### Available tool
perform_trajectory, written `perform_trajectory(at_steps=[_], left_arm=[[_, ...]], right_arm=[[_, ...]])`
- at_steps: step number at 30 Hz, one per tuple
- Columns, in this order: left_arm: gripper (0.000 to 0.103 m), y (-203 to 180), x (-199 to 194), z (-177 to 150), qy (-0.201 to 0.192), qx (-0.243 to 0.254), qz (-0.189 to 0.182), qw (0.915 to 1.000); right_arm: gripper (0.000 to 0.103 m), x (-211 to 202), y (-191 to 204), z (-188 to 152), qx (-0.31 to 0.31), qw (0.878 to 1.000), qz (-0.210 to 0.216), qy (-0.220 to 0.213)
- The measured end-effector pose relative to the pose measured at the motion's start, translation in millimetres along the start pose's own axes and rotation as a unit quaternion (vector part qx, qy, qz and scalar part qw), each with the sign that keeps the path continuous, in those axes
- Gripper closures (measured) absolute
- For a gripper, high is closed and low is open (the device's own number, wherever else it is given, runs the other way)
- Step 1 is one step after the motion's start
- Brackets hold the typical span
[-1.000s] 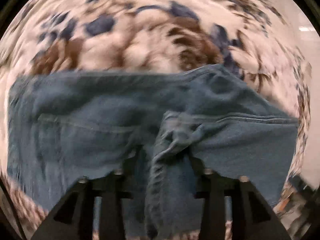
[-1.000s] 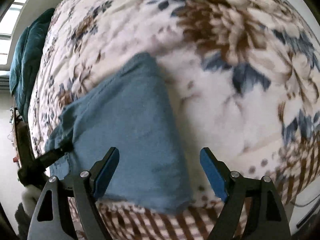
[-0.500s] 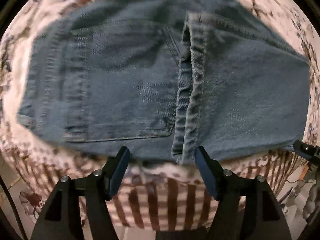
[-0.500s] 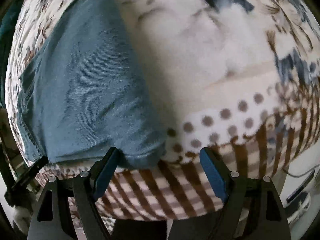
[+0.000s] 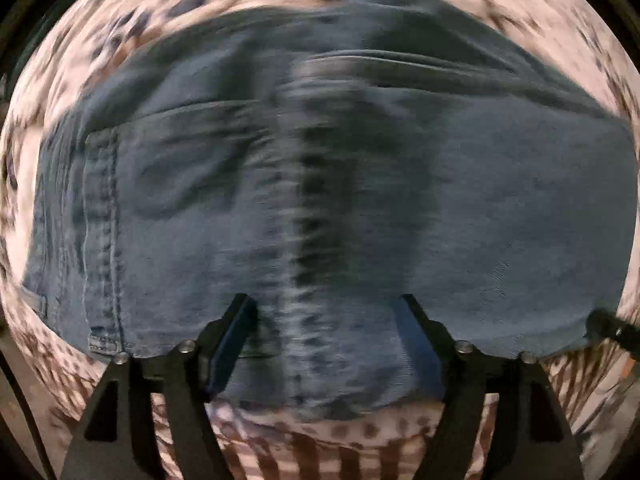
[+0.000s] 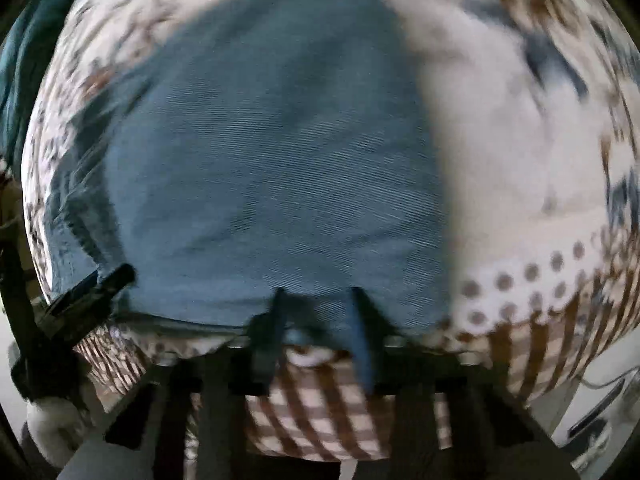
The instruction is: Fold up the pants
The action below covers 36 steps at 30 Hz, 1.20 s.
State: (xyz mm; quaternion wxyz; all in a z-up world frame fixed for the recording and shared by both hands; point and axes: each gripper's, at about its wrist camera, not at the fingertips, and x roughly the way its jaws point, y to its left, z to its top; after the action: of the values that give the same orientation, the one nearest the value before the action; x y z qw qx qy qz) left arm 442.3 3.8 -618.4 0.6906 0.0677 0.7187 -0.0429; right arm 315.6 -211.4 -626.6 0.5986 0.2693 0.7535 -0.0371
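Blue denim pants (image 5: 320,200) lie folded on a floral blanket, back pocket at the left, a thick seam down the middle. My left gripper (image 5: 326,312) is open, its fingers astride the near edge of the pants at the seam. In the right wrist view the pants (image 6: 272,160) fill the left and middle. My right gripper (image 6: 316,300) has its fingers close together at the near edge of the denim; blur hides whether they pinch it. The left gripper's tip (image 6: 116,276) shows at the left edge of the pants.
The blanket (image 6: 520,140) has a white, brown and blue flower print with a dotted and checked border (image 6: 540,320) at the near edge of the bed. A teal cushion (image 6: 16,60) lies at the far left. Floor and a cable show at lower right.
Both grippers have moved forward onto the near edge of the pants. The right gripper's fingers have come much closer together. The left gripper stays open.
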Motion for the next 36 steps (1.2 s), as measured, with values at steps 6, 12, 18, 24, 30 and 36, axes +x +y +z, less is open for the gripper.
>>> perform_trajectory(at_steps=[6, 12, 18, 24, 30, 36], left_arm=[[0.028, 27, -38, 12, -0.025, -0.054, -0.055, 0.9967], [0.028, 43, -71, 90, -0.069, -0.051, -0.097, 0.9915], [0.028, 74, -30, 133, -0.062, -0.007, 0.0, 0.9981], [0.028, 88, -9, 132, -0.055, -0.014, 0.008, 0.9984], [0.028, 104, -14, 116, -0.062, -0.025, -0.015, 0.9976], [0.028, 131, -13, 116, -0.058, -0.058, -0.052, 0.9953]], right_arm=[[0.067, -21, -2, 16, 0.023, 0.999, 0.036, 0.01], [0.053, -60, 73, 62, -0.075, 0.994, 0.073, -0.039], [0.053, -51, 189, 141, -0.209, 0.971, 0.097, -0.06], [0.09, -1, 275, 157, -0.368, 0.929, 0.048, -0.011], [0.095, 8, 230, 188, -0.223, 0.967, 0.119, -0.003], [0.098, 33, 144, 207, 0.084, 0.932, 0.351, 0.043]])
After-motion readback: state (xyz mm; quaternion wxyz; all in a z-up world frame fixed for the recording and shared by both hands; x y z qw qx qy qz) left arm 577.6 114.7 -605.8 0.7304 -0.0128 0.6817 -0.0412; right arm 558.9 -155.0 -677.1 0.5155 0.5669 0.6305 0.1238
